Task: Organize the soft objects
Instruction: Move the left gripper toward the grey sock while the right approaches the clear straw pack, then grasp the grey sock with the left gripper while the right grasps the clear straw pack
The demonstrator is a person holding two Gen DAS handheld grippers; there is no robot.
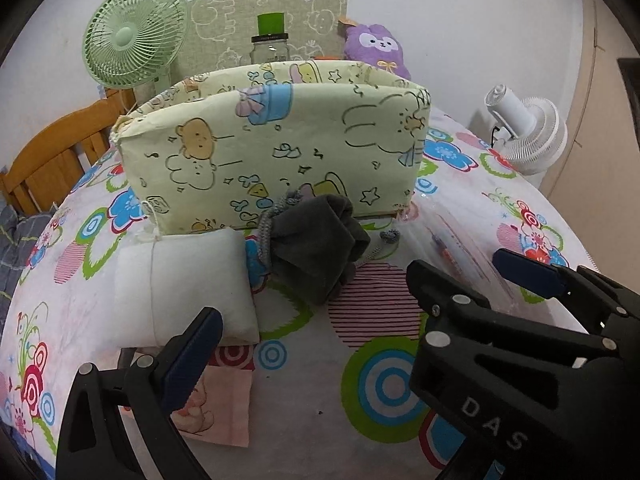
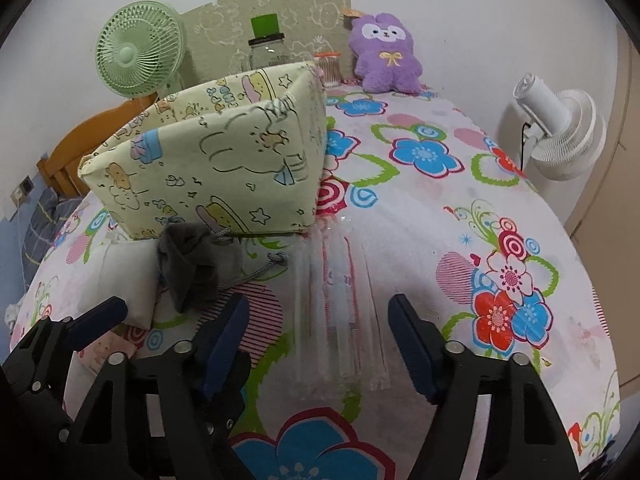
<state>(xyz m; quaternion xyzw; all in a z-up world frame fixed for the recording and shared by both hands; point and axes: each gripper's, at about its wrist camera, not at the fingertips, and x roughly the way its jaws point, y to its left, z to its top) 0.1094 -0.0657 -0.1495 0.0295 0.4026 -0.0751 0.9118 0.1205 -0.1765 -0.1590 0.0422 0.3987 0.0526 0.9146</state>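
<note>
one storage box (image 1: 276, 152), one grey pouch (image 1: 316, 240), two fans (image 1: 134, 46)

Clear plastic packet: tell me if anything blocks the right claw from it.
Nothing visible does. The clear plastic packet lies flat on the flowered sheet, straight ahead of the open right claw.

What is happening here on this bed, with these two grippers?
A person holds two grippers over a flowered bedsheet, tidying soft things. The right gripper is open around a clear plastic packet, not yet pressing it. The left gripper is open and empty, near a white pillow and a grey drawstring pouch. All three lie in front of the cartoon-print fabric box.
</note>
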